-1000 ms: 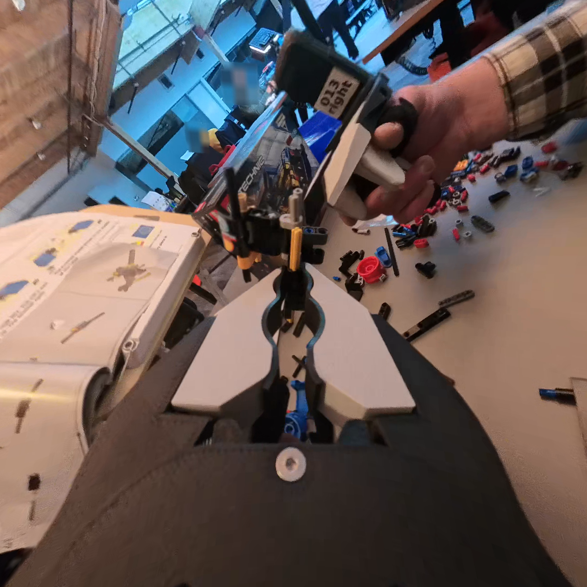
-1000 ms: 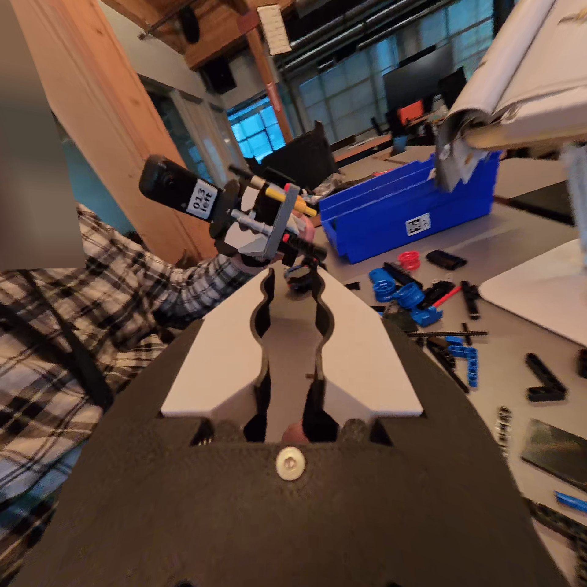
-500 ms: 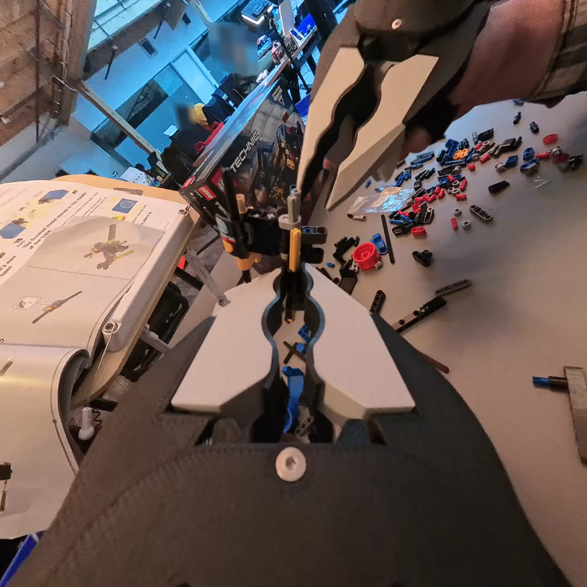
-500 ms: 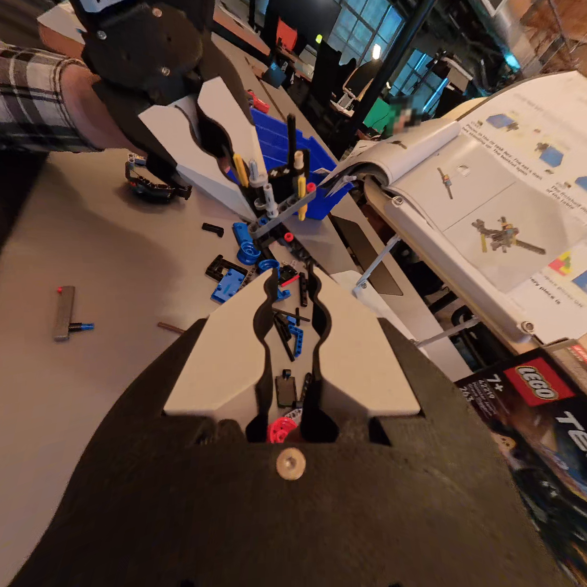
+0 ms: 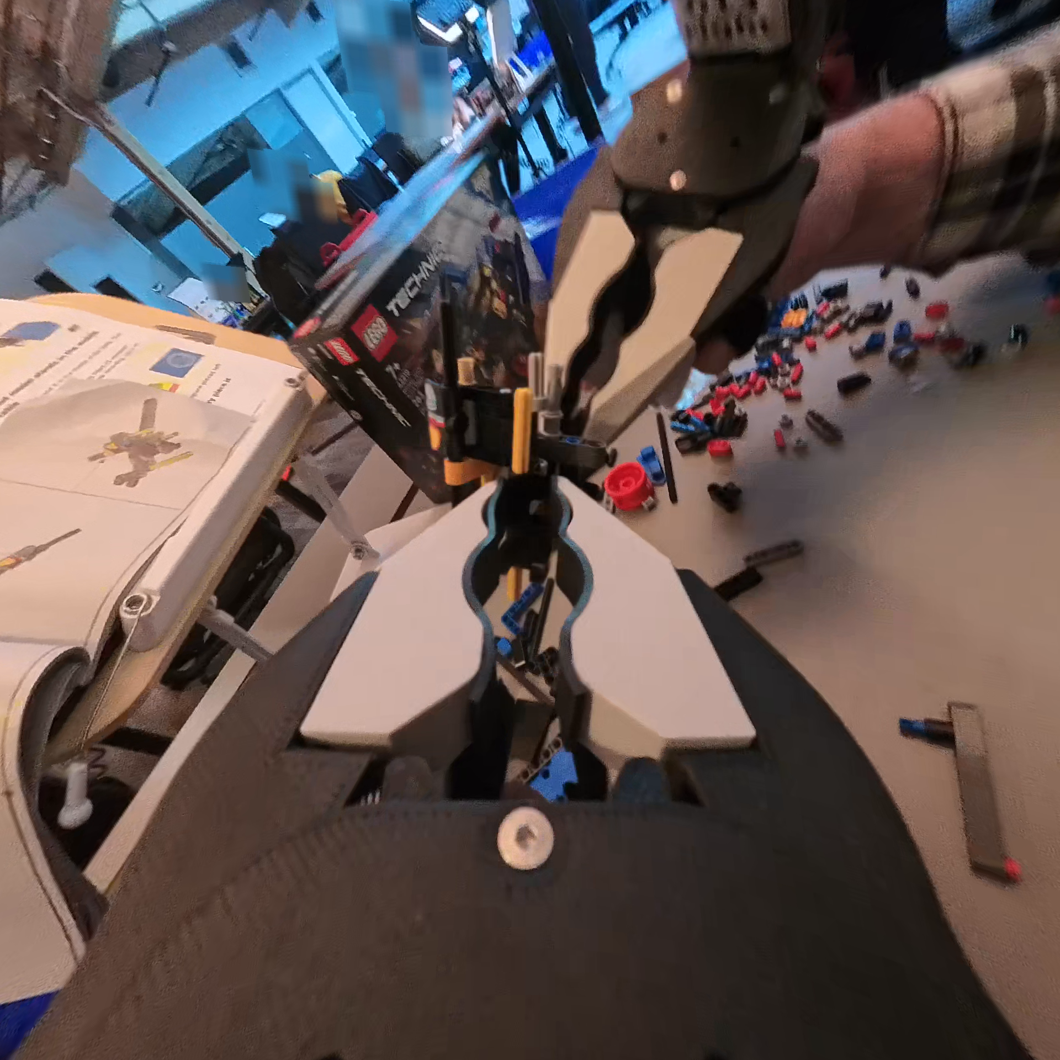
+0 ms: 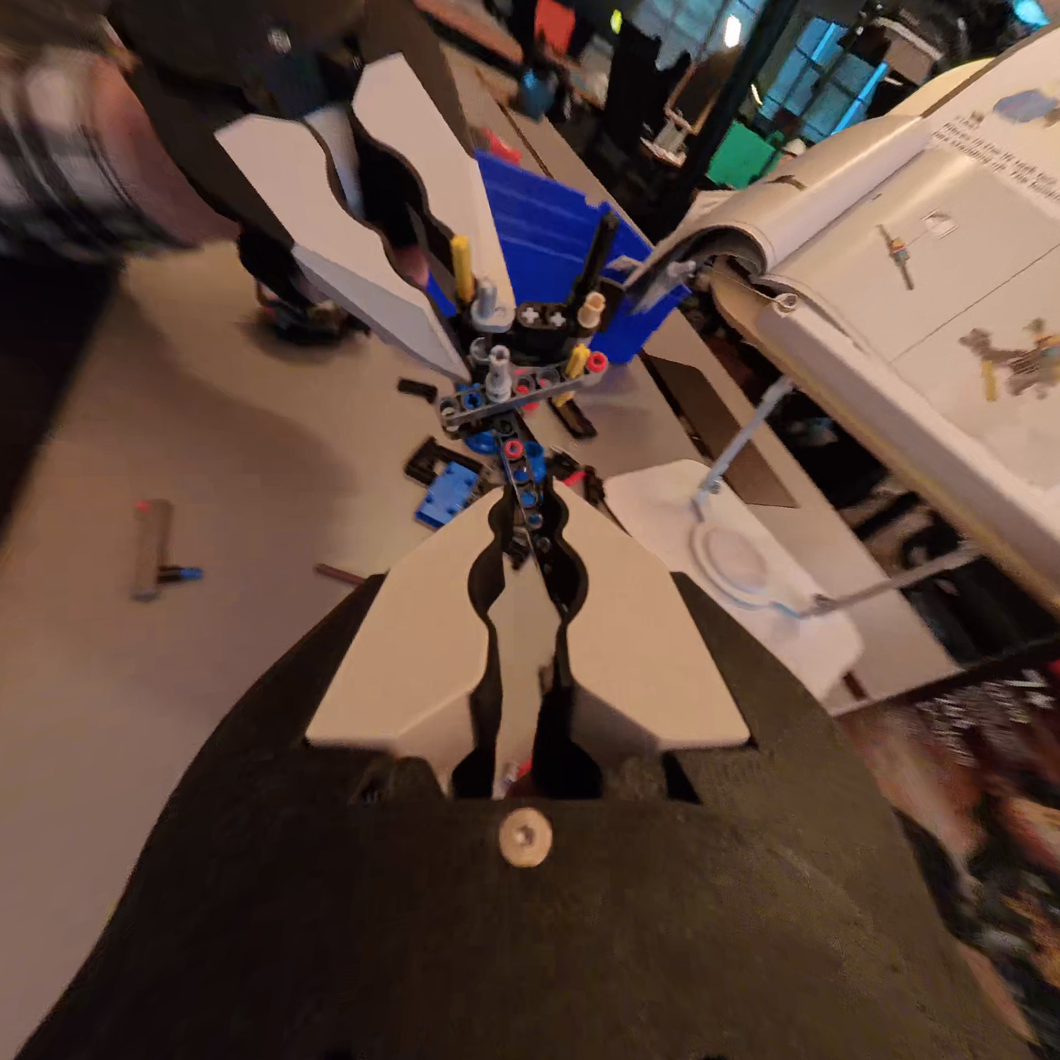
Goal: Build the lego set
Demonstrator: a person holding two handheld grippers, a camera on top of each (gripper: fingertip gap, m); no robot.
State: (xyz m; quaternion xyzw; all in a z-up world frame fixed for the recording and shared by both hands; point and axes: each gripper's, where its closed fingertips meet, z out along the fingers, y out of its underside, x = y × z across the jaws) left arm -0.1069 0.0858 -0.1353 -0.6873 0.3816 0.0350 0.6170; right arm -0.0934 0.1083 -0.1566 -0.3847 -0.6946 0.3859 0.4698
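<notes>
My left gripper [image 5: 526,496] is shut on the base of a small Lego assembly [image 5: 487,419] of black beams, a yellow axle and grey pins, and holds it upright above the table. My right gripper [image 6: 527,502] comes in from the upper right in the left wrist view [image 5: 582,416]. Its jaws stand narrow around a black holed beam [image 6: 523,476] that sticks out from the assembly [image 6: 533,321] under a grey cross beam [image 6: 505,398]. The left gripper [image 6: 484,338] faces it from above. Both views are blurred by motion.
An open instruction booklet [image 5: 115,436] [image 6: 918,287] rests on a stand with a white base [image 6: 745,573]. The Lego box [image 5: 401,344] stands behind the assembly. Loose parts [image 5: 803,367], a red hub [image 5: 628,487], a grey beam with a blue pin [image 5: 975,791] and a blue bin [image 6: 545,218] are on the table. The left gripper's tips are roughly 4 cm from the right gripper's. The red hub [image 5: 628,487] is about 15 cm from my right fingertips.
My right gripper has turned toward the assembly and moved in until its tips are around the black beam, with its jaws narrower. My left gripper still holds the assembly, now a little lower.
</notes>
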